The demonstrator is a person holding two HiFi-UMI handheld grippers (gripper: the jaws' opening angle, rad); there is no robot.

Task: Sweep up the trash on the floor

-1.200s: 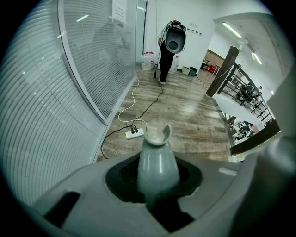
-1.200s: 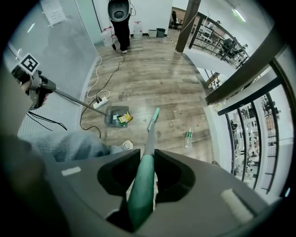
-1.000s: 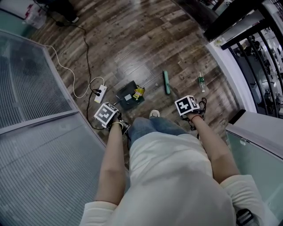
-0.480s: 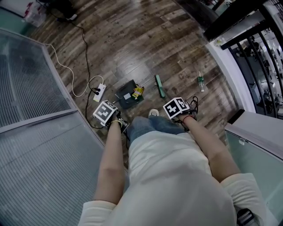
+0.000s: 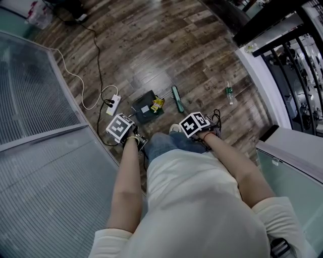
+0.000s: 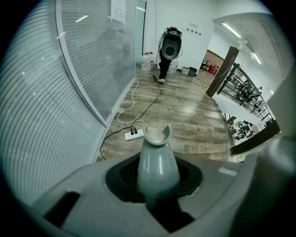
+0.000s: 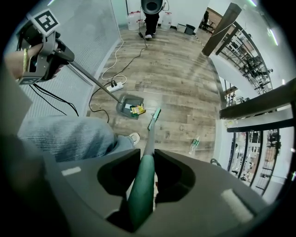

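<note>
A dark dustpan (image 5: pixel 144 108) lies on the wood floor with yellow trash (image 5: pixel 158 104) at its mouth. My left gripper (image 5: pixel 121 129) is shut on the dustpan's long pale handle (image 6: pixel 157 162). The green broom head (image 5: pixel 177 99) rests just right of the trash. My right gripper (image 5: pixel 195 125) is shut on the green broom handle (image 7: pixel 141 194). A plastic bottle (image 5: pixel 229 93) lies further right. In the right gripper view the dustpan (image 7: pixel 128 103), trash (image 7: pixel 138 109), broom head (image 7: pixel 154 117), bottle (image 7: pixel 194 144) and left gripper (image 7: pixel 39 46) all show.
A white power strip (image 5: pixel 114 106) with a cable lies left of the dustpan. A frosted glass partition (image 5: pixel 40 111) runs along the left. A black railing (image 5: pixel 298 55) and white ledge bound the right. My shoe (image 5: pixel 175 129) is near the broom. A person (image 7: pixel 150 14) stands far off.
My right gripper has moved left, and the broom head has slid left across the floor, close to the dustpan and trash. The left gripper and dustpan have stayed put.
</note>
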